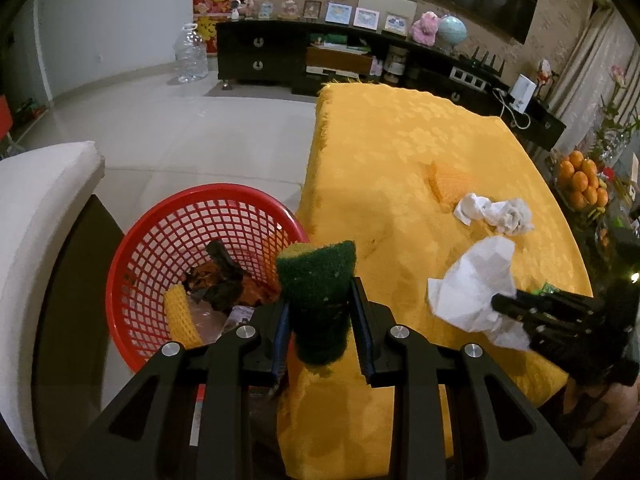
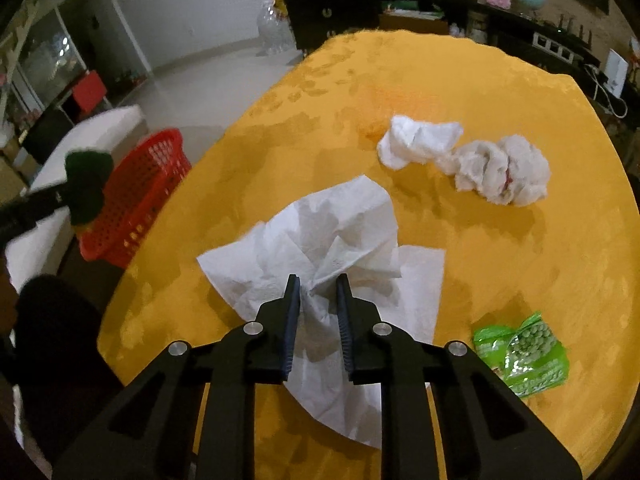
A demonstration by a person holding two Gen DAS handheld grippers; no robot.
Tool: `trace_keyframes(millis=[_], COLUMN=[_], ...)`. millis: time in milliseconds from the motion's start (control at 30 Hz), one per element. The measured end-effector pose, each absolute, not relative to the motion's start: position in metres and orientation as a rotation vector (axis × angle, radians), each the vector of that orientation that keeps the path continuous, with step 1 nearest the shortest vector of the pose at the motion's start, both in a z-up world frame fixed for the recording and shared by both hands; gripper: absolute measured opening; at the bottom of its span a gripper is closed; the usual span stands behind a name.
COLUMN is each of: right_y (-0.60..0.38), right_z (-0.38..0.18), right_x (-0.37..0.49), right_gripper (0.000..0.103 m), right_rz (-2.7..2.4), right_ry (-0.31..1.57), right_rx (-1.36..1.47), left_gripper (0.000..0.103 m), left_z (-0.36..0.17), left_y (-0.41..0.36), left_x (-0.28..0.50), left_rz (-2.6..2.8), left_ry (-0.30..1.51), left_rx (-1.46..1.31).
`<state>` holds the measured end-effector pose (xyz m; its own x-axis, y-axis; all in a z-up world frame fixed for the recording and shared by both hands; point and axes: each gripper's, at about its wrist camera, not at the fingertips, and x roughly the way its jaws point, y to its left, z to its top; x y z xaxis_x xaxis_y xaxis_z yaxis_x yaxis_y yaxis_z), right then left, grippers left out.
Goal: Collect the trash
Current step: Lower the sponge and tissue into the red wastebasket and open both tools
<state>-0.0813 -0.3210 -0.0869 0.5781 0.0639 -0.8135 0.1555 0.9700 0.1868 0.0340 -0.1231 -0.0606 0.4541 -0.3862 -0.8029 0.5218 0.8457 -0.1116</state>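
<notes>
Sponge (image 1: 318,300) upright in left tongs (image 1: 320,292), long axis vertical.

Yellow-clothed table (image 2: 500,80); crumpled tissues (image 2: 464,158), green wrapper (image 2: 524,354)

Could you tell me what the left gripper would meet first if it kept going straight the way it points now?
Probably the yellow tablecloth: the left gripper, shut on a green sponge, points along the table's left edge beside the red basket. Depth is unclear, so it may pass over both.
</notes>
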Motion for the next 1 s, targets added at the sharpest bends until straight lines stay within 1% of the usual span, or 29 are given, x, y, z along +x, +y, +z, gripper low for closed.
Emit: trace_keyframes(millis=[267,633,1000], right_y=[-0.328,-0.325,-0.302], right_z=[-0.054,-0.025,0.001], right_x=[-0.082,-0.059,-0.042], right_gripper=[0.017,0.017,0.017], right_rz=[-0.059,-0.049,0.004], right_ry=[0.88,0.824,0.778], right_rx=[0.26,0.229,0.198], left_gripper=[0.026,0.026,0.026], left_z=[-0.054,-0.035,-0.025], left_y=[-0.112,-0.088,-0.069], left_x=[0.039,0.049,0.049], left_rz=[-0.536,-0.489,-0.453], left_ry=[0.931,0.881,0.858], left_rx=[0.135,0.103,0.08])
